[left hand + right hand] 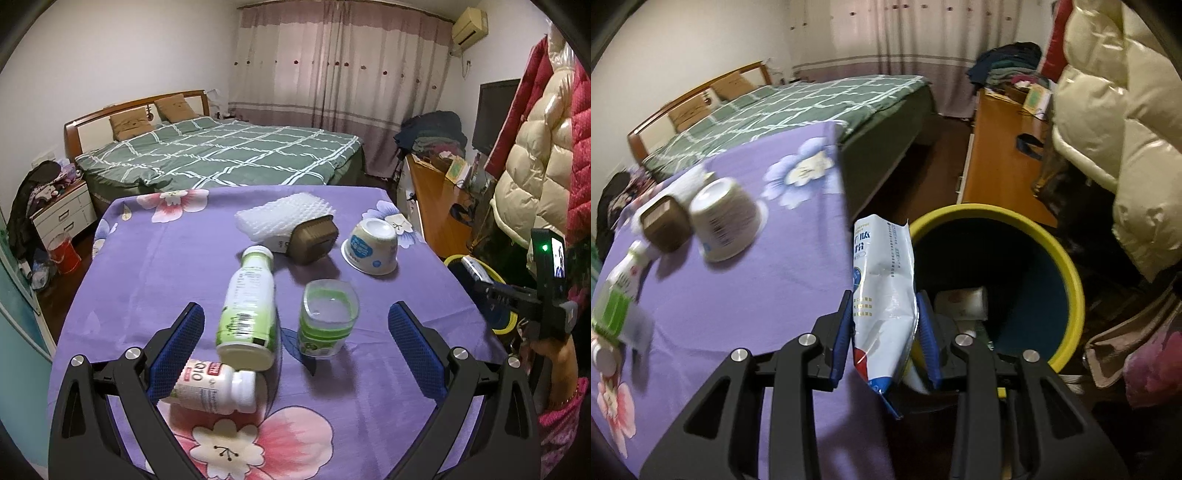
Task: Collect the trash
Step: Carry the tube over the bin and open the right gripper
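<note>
My right gripper (884,308) is shut on a white and blue foil bag (882,291), held upright at the table's right edge, beside the rim of the yellow-rimmed blue bin (1067,266). A white cup (962,301) lies inside the bin. My left gripper (295,325) is open above the purple tablecloth (155,258). Between its fingers lie a green and white bottle (249,310) on its side and a green-banded clear cup (327,321). A white pill bottle (218,387) lies by the left finger. Farther off sit a white bowl upside down (371,245), a brown box (314,240) and bubble wrap (284,218).
A bed (221,151) stands beyond the table. An orange desk (1001,144) and hanging puffy jackets (1115,110) crowd the right side near the bin. In the left wrist view the right gripper's handle (543,295), held by a person's hand, is at the right edge.
</note>
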Tool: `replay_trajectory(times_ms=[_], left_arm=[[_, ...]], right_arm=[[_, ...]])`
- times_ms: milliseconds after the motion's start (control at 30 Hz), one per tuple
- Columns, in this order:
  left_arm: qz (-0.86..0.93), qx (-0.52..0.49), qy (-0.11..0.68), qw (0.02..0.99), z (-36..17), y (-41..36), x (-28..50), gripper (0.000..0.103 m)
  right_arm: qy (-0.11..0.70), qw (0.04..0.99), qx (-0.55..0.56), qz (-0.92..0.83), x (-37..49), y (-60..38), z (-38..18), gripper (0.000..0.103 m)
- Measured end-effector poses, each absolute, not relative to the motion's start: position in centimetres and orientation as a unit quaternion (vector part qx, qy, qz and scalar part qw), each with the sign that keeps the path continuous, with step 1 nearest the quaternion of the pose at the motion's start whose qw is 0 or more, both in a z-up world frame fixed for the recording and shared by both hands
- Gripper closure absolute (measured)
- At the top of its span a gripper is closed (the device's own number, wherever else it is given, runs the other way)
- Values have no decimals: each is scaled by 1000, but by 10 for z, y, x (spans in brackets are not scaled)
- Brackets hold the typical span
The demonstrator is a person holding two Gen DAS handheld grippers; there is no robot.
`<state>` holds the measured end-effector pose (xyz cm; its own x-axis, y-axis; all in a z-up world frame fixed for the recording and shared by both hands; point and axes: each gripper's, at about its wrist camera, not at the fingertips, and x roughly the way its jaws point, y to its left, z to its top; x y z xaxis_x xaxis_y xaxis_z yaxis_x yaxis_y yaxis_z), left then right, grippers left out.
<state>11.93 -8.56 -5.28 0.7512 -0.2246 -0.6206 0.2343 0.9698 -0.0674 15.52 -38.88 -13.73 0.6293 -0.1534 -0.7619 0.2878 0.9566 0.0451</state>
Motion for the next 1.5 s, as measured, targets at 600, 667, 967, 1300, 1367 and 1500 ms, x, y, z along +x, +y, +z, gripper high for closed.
replay_trajectory(times_ms=[600, 667, 967, 1300, 1367, 1500], left_arm=[[-146, 40, 350, 924, -64, -130, 135, 5], [-148, 38, 354, 923, -66, -131, 136, 5], [-138, 33, 361, 922, -72, -120, 141, 5], [-121, 20, 351, 928, -60, -81, 139, 5], [-116, 20, 355, 927, -60, -72, 137, 5], [-110, 27, 372, 921, -72, -59, 131, 5]], right_arm=[[413, 886, 110, -182, 172, -458, -153, 58], [410, 887, 112, -182, 170, -459, -152, 58], [406, 890, 115, -173, 167, -451, -150, 57], [401, 895, 112, -162, 167, -441, -144, 57], [401, 895, 113, -160, 167, -440, -144, 57], [402, 896, 110, -156, 169, -435, -143, 57]])
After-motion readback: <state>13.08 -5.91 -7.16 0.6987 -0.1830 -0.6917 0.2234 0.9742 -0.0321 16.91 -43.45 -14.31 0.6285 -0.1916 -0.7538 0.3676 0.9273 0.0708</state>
